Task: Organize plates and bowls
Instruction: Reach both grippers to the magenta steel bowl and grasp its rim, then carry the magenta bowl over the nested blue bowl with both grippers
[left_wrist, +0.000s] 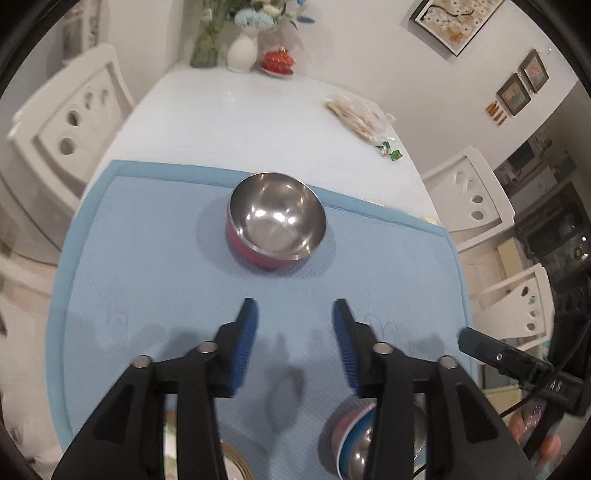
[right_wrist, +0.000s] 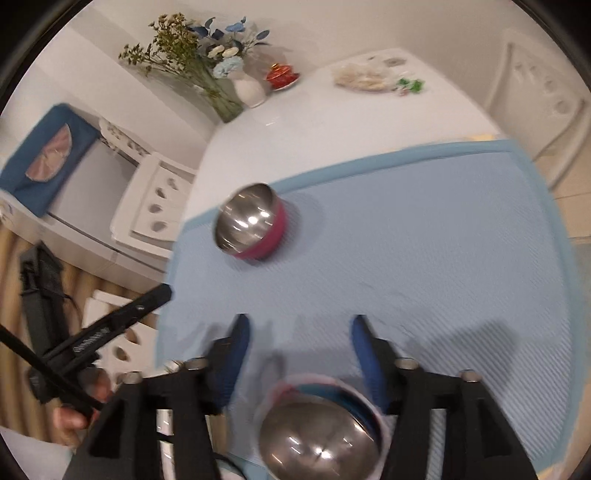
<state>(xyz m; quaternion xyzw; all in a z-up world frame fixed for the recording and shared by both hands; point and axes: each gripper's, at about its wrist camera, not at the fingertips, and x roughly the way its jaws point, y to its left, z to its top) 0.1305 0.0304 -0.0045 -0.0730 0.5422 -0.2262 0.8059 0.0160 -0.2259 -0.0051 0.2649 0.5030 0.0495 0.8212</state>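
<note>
Both tools hang over the blue mat (left_wrist: 155, 266), and neither has hold of anything: the left tool (left_wrist: 294, 314) stands about half open with only mat between its blue pads, and the right tool (right_wrist: 300, 328) is parted much the same, nothing in its gap. Out on the mat's far side sits the red bowl (left_wrist: 275, 219), upright, steel inside, empty, alone, well apart from the rest. Near the front edge there's the nested bowl stack (right_wrist: 321, 432), a steel bowl on top with blue and pink rims showing under it, nothing inside the top one. A plate edge (left_wrist: 231, 459) peeks out low in the left view, too cropped to read. The risk, I'd say: that steel rim is slick and rounded, so a shallow pinch could let the red bowl slip or tip, and setting it down off-centre could topple the stack.
</note>
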